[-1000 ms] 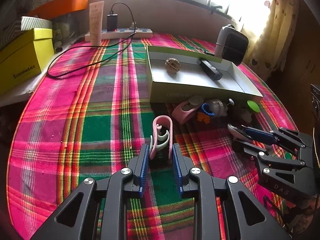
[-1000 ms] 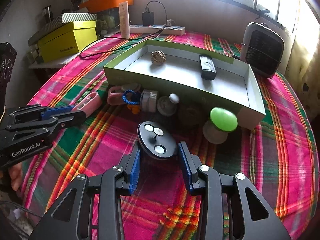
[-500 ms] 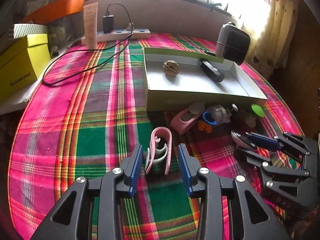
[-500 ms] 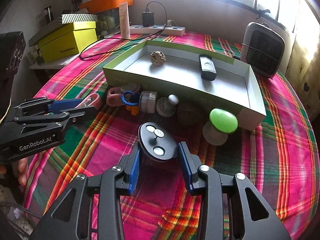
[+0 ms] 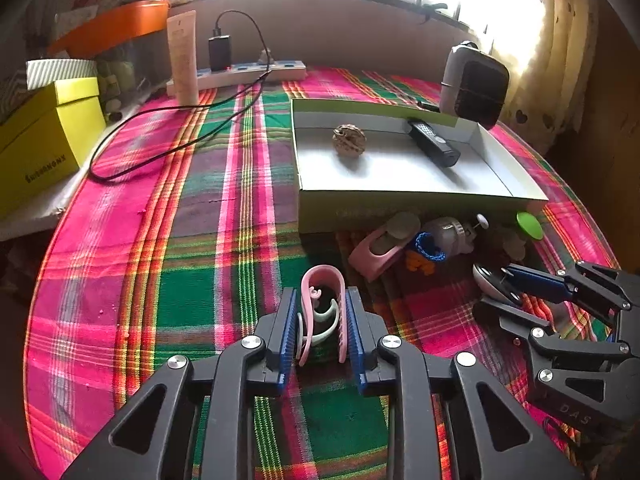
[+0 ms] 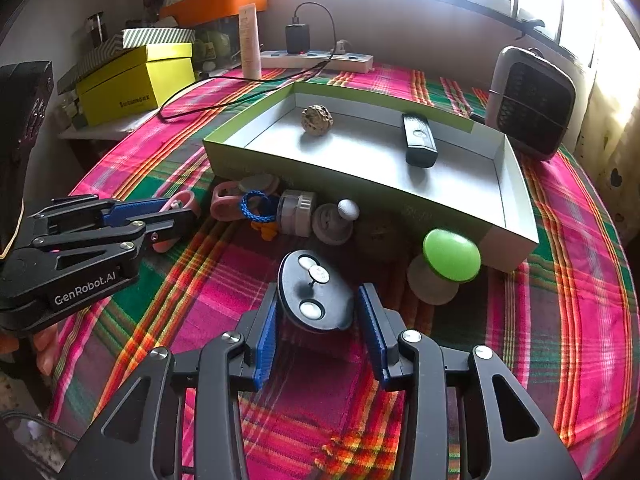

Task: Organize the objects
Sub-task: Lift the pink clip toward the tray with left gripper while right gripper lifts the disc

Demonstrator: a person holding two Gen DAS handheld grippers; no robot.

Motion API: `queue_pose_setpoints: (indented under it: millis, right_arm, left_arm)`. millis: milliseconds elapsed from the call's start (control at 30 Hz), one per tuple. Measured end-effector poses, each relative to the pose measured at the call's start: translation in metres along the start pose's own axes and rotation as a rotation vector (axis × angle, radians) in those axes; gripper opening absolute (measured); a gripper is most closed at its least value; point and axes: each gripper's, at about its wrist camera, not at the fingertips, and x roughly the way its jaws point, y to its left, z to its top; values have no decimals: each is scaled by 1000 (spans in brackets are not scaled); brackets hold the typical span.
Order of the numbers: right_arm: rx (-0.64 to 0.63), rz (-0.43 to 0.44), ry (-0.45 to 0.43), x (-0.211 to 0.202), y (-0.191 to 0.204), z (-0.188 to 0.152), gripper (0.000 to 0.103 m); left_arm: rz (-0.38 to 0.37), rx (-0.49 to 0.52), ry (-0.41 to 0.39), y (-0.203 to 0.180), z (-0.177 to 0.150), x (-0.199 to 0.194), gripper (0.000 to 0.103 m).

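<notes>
My left gripper [image 5: 321, 312] is shut on a pink clip [image 5: 323, 300] with a pale green hook inside it, held just above the plaid cloth. My right gripper [image 6: 318, 312] is shut on a black oval disc [image 6: 314, 292] with silver studs. A shallow green-rimmed white box [image 6: 372, 156] lies beyond; a walnut [image 6: 317, 119] and a black remote [image 6: 418, 139] lie in it. Along the box's front lie a pink holder [image 6: 228, 196], a blue cord ring [image 6: 256, 206], a small jar [image 6: 296, 212], a round knob [image 6: 334, 222] and a green-capped mushroom [image 6: 450, 256].
A small heater [image 6: 532, 100] stands at the box's far right corner. A power strip [image 6: 320, 58] with a charger and black cable, and a cream tube [image 6: 249, 42], stand at the back. A yellow box [image 6: 136, 80] sits off the table's left edge.
My left gripper opened around the pink clip, then closed on it again and now holds it slightly nearer. My right gripper has stayed shut on the black disc.
</notes>
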Motion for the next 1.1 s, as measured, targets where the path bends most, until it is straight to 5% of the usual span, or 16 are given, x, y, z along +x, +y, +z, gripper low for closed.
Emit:
queue_pose_setpoints:
  millis: [1100]
  right_arm:
    - [21, 11, -69, -23, -9, 13, 37]
  left_arm:
    - [-34, 19, -42, -14, 16, -20, 21]
